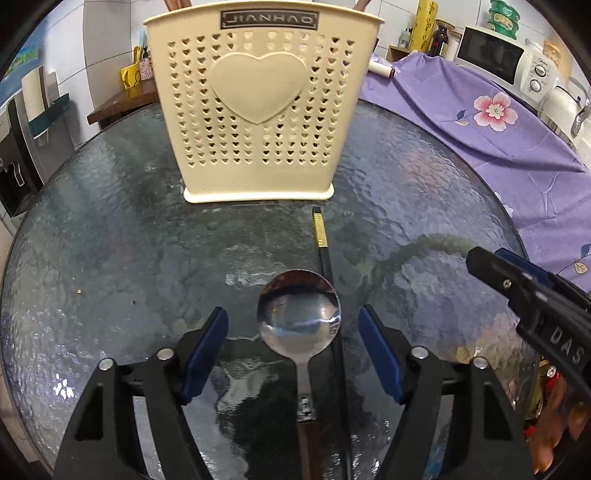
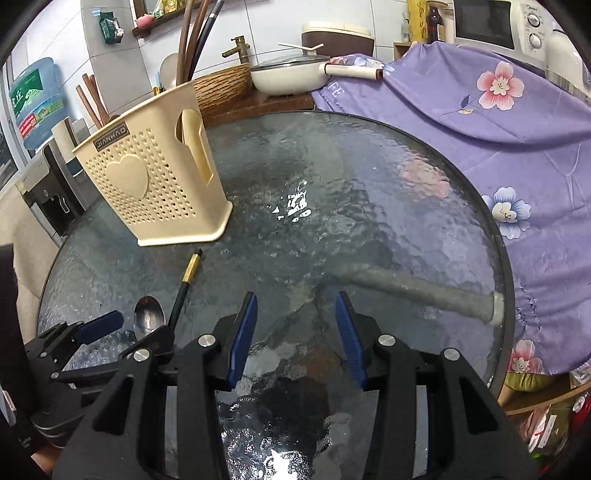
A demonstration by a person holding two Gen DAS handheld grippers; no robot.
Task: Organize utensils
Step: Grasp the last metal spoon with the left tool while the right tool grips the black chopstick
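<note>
Here, left gripper (image 1: 293, 325) open around spoon (image 1: 299, 314)

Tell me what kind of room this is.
Most likely a home kitchen: a microwave stands at the back, a lidded pan sits beside a brass tap, and a water jug stands left.

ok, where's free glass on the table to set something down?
Bare: the stretch between the right gripper and the purple cloth, and left of the holder. Crowded: spoon and chopstick between the left gripper fingers.
</note>
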